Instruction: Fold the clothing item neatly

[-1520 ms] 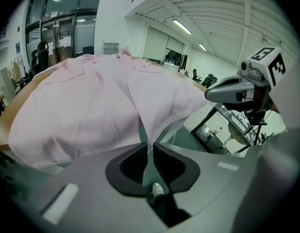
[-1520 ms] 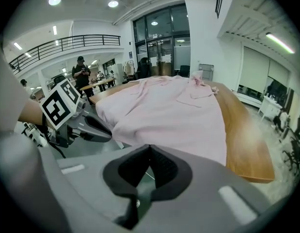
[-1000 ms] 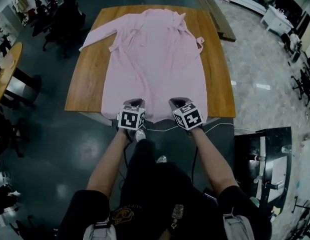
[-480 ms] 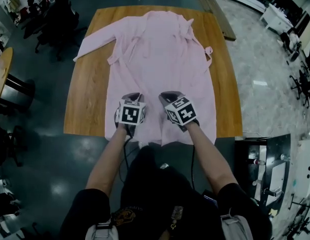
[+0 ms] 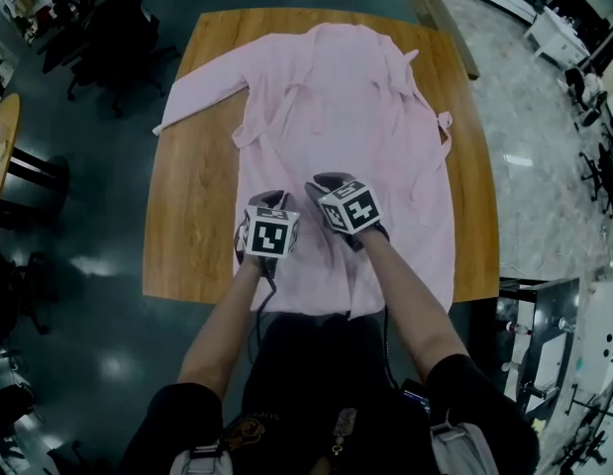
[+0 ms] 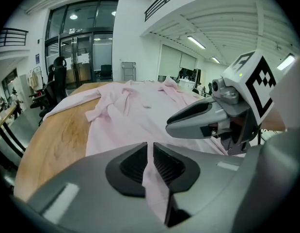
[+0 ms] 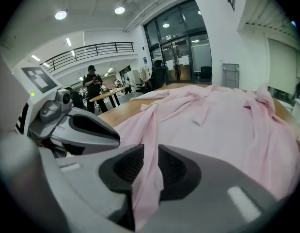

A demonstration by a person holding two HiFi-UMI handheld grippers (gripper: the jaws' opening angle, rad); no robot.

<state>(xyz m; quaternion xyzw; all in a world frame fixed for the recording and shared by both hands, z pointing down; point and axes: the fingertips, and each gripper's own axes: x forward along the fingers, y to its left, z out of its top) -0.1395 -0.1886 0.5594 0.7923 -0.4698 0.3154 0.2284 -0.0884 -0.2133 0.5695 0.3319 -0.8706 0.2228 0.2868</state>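
Observation:
A pink robe [image 5: 336, 127] lies spread on the wooden table [image 5: 192, 216], one sleeve stretched to the far left and the hem hanging over the near edge. Both grippers sit side by side over the robe's lower middle. My left gripper [image 5: 271, 198] is shut on a thin fold of the pink cloth [image 6: 152, 178], with its jaws nearly together [image 6: 150, 152]. My right gripper [image 5: 321, 181] has just been opening its jaws. A strip of the robe [image 7: 149, 178] still runs loosely between them [image 7: 150, 157].
Bare wood shows left and right of the robe. Office chairs [image 5: 118, 28] stand beyond the table's far left corner and a round table [image 5: 1, 137] at the left. A black cart [image 5: 544, 325] is at the near right. A person [image 7: 93, 84] stands far off.
Both grippers have travelled from the table's near edge forward over the robe toward its middle, taking pink cloth along. The right jaws stand wider than before.

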